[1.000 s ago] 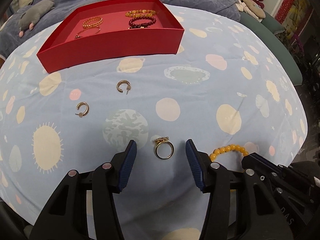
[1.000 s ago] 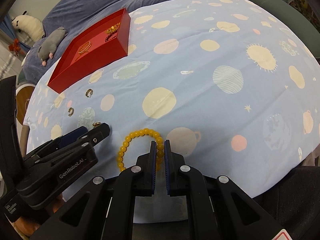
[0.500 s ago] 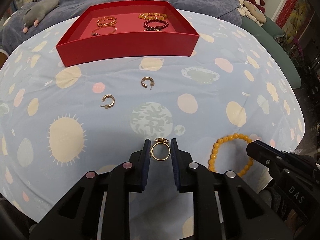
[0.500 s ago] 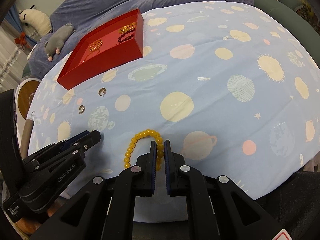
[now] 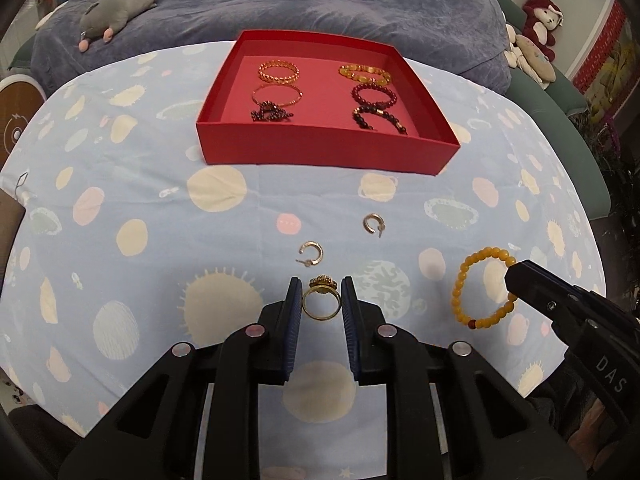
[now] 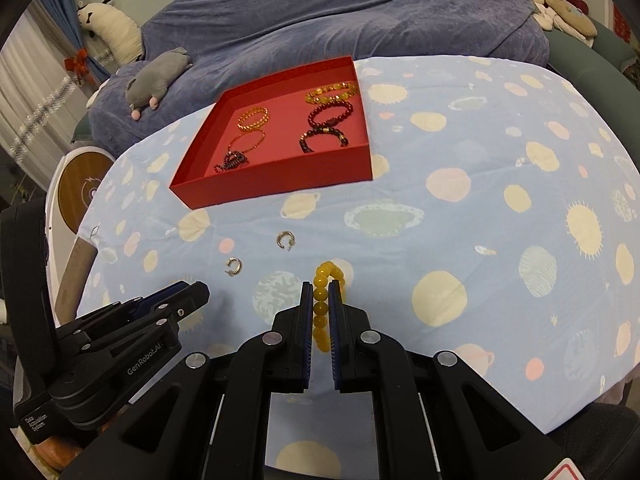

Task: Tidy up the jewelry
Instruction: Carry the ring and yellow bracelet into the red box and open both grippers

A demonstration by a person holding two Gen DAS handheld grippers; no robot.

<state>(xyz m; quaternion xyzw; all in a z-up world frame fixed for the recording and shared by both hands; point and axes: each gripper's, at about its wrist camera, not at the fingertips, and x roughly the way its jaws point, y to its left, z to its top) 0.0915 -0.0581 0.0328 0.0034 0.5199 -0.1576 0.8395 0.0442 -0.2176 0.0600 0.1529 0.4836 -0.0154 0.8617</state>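
Note:
My left gripper (image 5: 321, 297) is shut on a gold ring (image 5: 321, 305) and holds it above the planet-print cloth. My right gripper (image 6: 321, 302) is shut on a yellow bead bracelet (image 6: 321, 300), which hangs from its tips in the left wrist view (image 5: 480, 289). Two gold hoop earrings (image 5: 311, 253) (image 5: 373, 224) lie on the cloth in front of the red tray (image 5: 320, 152). The tray holds several bracelets (image 5: 279, 72). It also shows in the right wrist view (image 6: 280, 178), far left of centre.
The table cloth (image 5: 160, 200) drops off at its rounded edges. A blue-covered sofa (image 5: 320, 0) with a grey plush toy (image 5: 116, 2) stands behind the table. Plush toys (image 5: 532, 40) sit at the back right. A round wooden disc (image 6: 80, 188) is at the left.
Both grippers have risen and drawn back with their loads. The ring and the yellow bracelet have come up off the cloth. The left gripper closed on the ring a second ago.

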